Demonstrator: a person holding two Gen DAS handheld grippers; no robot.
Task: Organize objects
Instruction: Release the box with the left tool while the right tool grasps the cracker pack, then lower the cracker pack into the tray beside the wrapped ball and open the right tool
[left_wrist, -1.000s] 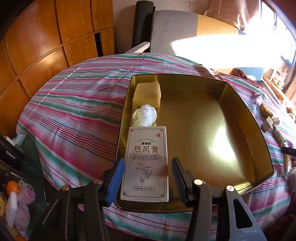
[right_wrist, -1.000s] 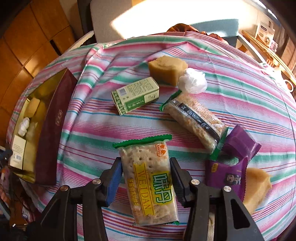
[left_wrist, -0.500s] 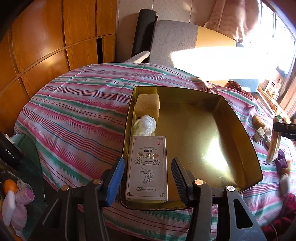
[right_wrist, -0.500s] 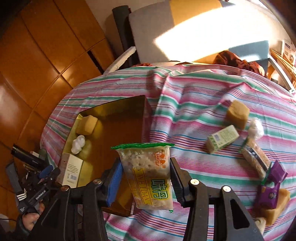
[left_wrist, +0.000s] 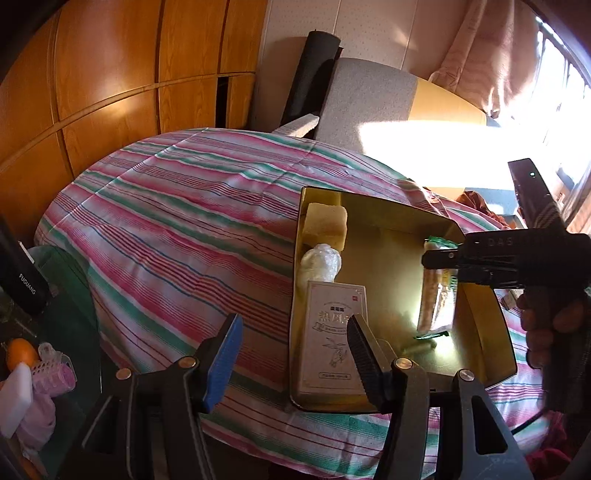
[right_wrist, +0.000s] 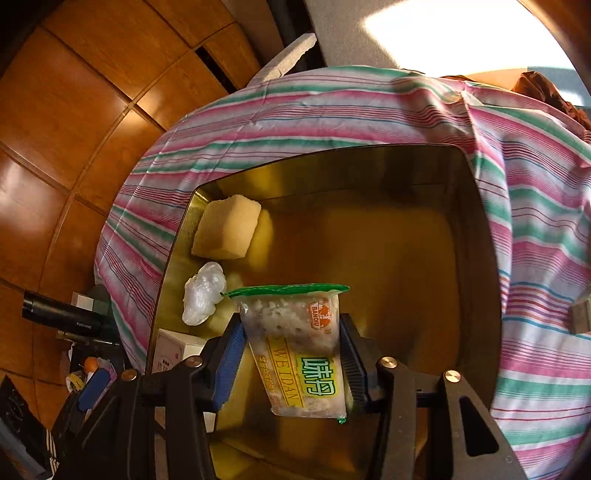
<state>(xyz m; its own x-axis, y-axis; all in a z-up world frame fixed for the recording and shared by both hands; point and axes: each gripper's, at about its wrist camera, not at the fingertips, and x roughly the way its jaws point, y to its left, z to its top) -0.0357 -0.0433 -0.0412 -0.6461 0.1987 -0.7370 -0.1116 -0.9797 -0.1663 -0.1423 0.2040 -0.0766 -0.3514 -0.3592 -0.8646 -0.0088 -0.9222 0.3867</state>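
A round surface (left_wrist: 177, 229) covered by a cloth with pink, green and white stripes stands before wooden wall panels (left_wrist: 110, 74), and a gold tin box (right_wrist: 461, 258) lies open on it.

Nearest to the left wrist camera, the left tool (left_wrist: 291, 354) hangs over the near left corner of the box. Its jaws are opening and nothing is between them; the blue pad is over the striped cloth, and the black pad is over the white carton (left_wrist: 328, 332). This carton lies flat inside the box, against its left wall at the near end. Behind it, along the same wall, lies a small white plastic bundle (left_wrist: 319, 262), and behind that a yellow sponge block (left_wrist: 325, 227) sits in the far left corner of the box.

The right tool (right_wrist: 291, 354) is closed on a cracker packet (right_wrist: 299, 343) with a green top seal, and it holds the packet in the air above the inside of the box, toward the right part of it. In the left wrist view a hand (left_wrist: 550, 325) grips the handle of this tool at the right side of the box.

Beyond the box, past the far edge of the surface, stands a grey and yellow chair (left_wrist: 369, 99).
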